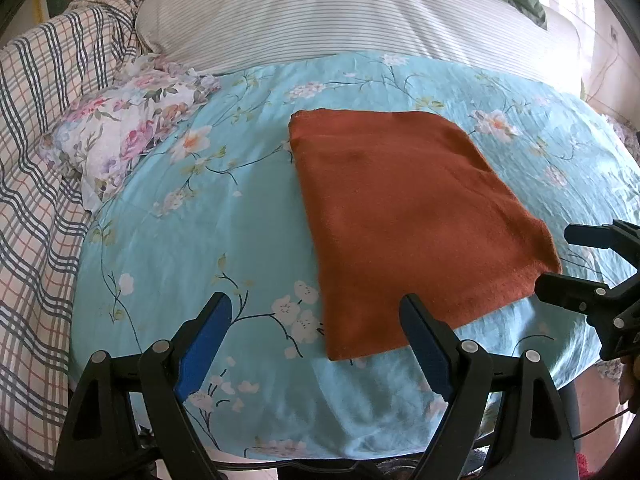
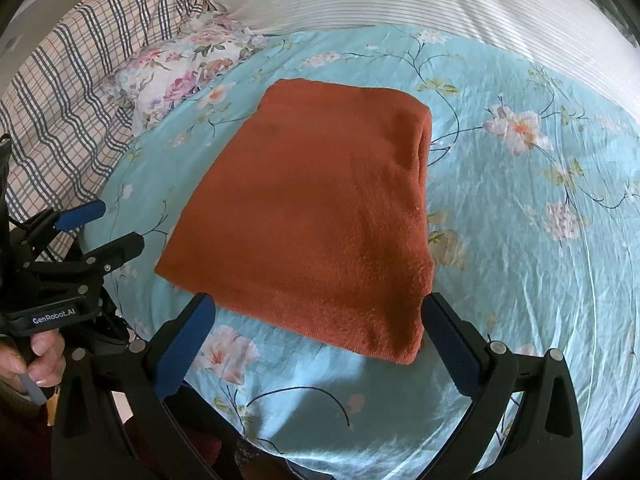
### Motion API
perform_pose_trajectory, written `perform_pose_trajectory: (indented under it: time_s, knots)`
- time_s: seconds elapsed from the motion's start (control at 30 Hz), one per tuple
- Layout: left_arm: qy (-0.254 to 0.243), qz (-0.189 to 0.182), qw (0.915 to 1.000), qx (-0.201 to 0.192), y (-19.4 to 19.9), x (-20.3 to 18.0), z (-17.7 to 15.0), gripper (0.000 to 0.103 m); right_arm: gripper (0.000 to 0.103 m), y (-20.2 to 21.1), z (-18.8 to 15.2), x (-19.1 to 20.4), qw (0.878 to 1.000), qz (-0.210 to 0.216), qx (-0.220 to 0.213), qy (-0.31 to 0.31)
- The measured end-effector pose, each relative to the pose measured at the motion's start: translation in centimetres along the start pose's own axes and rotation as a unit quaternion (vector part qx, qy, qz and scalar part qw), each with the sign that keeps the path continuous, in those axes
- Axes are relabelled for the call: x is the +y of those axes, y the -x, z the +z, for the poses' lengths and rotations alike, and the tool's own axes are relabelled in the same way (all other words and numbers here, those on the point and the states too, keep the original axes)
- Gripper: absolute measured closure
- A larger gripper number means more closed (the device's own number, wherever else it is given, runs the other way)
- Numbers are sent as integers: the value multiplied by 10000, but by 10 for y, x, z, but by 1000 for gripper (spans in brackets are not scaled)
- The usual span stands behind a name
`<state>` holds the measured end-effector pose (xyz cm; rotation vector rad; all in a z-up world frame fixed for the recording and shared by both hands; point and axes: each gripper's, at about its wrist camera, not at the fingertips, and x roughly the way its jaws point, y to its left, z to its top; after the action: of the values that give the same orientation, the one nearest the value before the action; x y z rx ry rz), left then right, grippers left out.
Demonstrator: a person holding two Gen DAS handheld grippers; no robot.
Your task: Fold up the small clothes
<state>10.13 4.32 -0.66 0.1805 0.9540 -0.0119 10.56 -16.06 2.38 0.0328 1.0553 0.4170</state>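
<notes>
This is a bedroom in a home. A bed fills the frame, spread with a turquoise flowered sheet (image 1: 168,240), a striped pillow (image 1: 320,12) along the top, a small floral pillow (image 1: 120,128) and a plaid quilt (image 1: 36,120) bunched at the left.

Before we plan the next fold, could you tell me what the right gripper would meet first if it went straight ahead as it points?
Probably the near edge of the rust-orange cloth; the right gripper is open.

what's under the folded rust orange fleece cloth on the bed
The rust orange folded fleece cloth lies flat on the light blue floral bedsheet, which shows on every side. The patch of sheet directly beneath is covered, so anything there cannot be seen.
</notes>
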Motion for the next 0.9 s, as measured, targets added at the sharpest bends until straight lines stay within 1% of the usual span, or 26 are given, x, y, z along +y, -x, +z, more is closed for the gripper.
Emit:
perform_pose_trajectory:
  time_s: [0.9]
  knots:
    - [19, -1, 10000, 23, -1, -2, 0, 17, 0, -1, -1, -2, 10000, 7, 9, 8]
